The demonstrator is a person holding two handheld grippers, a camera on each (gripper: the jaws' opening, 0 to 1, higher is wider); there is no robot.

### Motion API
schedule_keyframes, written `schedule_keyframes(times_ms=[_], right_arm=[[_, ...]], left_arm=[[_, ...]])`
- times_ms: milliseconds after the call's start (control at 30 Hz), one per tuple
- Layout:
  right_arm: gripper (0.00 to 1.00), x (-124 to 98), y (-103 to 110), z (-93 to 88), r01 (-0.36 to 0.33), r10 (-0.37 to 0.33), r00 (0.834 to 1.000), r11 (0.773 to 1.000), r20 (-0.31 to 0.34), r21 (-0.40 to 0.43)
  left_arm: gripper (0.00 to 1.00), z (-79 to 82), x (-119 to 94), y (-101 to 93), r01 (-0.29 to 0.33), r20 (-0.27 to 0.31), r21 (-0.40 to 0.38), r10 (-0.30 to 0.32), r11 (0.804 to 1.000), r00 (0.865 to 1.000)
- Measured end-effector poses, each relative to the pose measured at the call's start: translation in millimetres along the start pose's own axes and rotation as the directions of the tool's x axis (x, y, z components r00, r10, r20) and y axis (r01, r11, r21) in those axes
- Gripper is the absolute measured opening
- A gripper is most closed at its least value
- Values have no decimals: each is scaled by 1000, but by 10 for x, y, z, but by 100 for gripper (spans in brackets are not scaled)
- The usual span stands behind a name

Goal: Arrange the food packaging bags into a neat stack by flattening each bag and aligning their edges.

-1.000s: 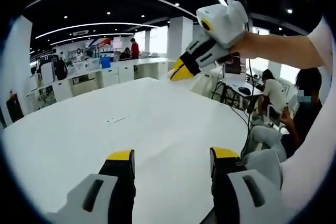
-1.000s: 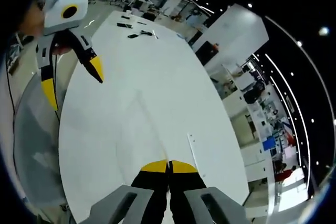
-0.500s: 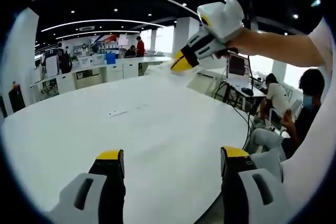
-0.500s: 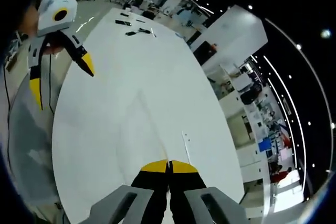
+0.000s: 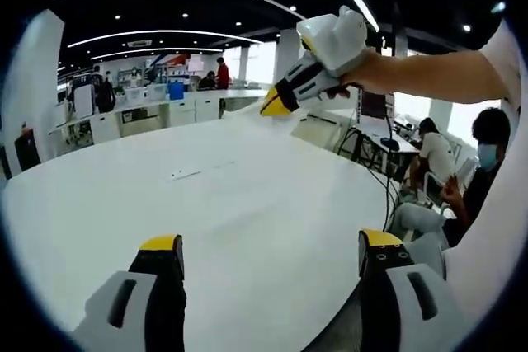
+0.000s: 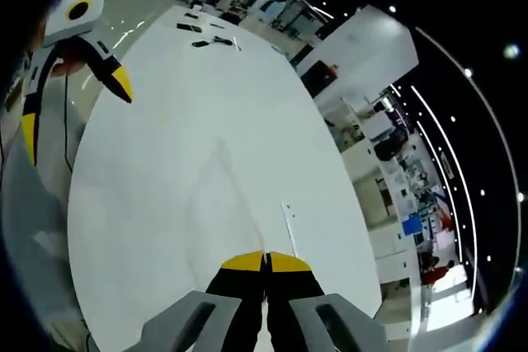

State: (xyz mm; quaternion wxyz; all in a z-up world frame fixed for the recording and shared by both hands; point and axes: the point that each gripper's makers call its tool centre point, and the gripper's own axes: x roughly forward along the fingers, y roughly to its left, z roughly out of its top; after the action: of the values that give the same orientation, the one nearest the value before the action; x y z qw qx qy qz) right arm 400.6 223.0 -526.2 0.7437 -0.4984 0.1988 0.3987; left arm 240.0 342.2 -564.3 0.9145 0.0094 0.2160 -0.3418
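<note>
so left gripper [image 5: 268, 257] jaws wide apart, right gripper [image 6: 265, 263] jaws together on clear bag [image 6: 219, 195], above white table [image 5: 247, 195].

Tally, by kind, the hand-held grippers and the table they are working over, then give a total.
Hand-held grippers: 2 (left hand-held gripper, jaws apart; right hand-held gripper, jaws together)
White table: 1
Total: 3

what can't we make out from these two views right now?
- Right gripper, left gripper view: shut, with something pale at the tips; too washed out against the white table to tell if it is a bag.
- Dark items at the table's far end, right gripper view: too small to identify.
</note>
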Motion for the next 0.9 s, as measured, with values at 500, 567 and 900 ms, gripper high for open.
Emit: schedule_keyframes(times_ms=[500, 567, 900], right_arm=[[0, 246, 4, -130, 35, -35, 999, 999, -13, -32], [0, 298, -17, -174, 43, -43, 999, 998, -15, -39], [0, 419, -101, -373, 89, -90, 996, 995, -28, -49]], left_arm=[[90, -33, 26, -37, 1, -4, -5, -1, 1000, 1000], [90, -40, 30, -35, 0, -5, -7, 0, 1000, 1000], [89, -71, 56, -8, -3, -10, -17, 3, 1000, 1000]])
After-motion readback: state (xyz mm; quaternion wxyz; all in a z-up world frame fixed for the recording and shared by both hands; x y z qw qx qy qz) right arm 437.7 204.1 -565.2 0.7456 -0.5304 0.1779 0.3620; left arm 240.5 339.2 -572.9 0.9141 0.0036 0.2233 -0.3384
